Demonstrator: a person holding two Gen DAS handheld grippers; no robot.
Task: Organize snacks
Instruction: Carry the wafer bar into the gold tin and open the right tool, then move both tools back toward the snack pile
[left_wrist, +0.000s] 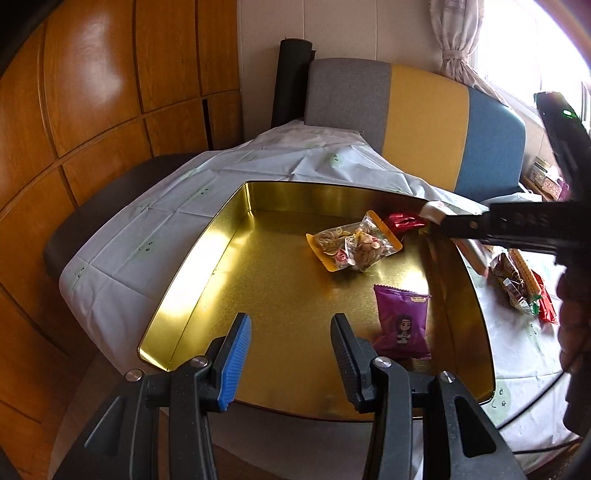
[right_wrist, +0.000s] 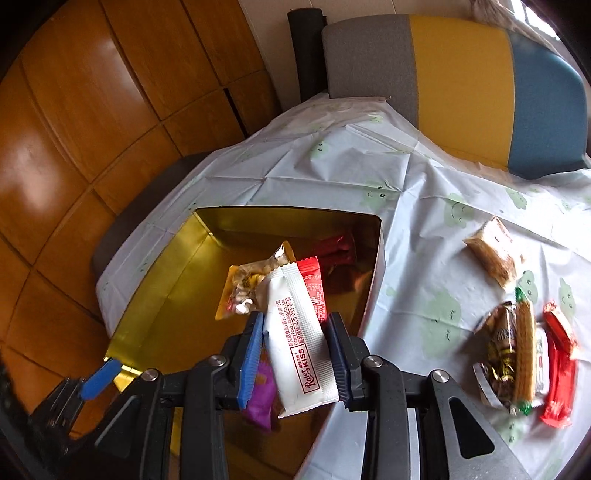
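Right gripper (right_wrist: 297, 332) clamped on white Ralet Kiss packet (right_wrist: 301, 339), hanging over gold tin (left_wrist: 229, 236). Left gripper (left_wrist: 291, 354) jaws apart, empty, over near rim. Best released low, beside purple packet (left_wrist: 402, 321), clear of peanut bag (left_wrist: 354, 245). More snacks (right_wrist: 524, 350) waiting on tablecloth (right_wrist: 332, 166).

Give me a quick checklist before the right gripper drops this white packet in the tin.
1. White packet between right gripper pads: ok.
2. Packet over the tin: ok.
3. Bare tin floor to land on: ok.
4. Left gripper empty, jaws apart: ok.
5. Left gripper out of the drop path: cannot tell.
6. Snack pile on the cloth waiting: ok.
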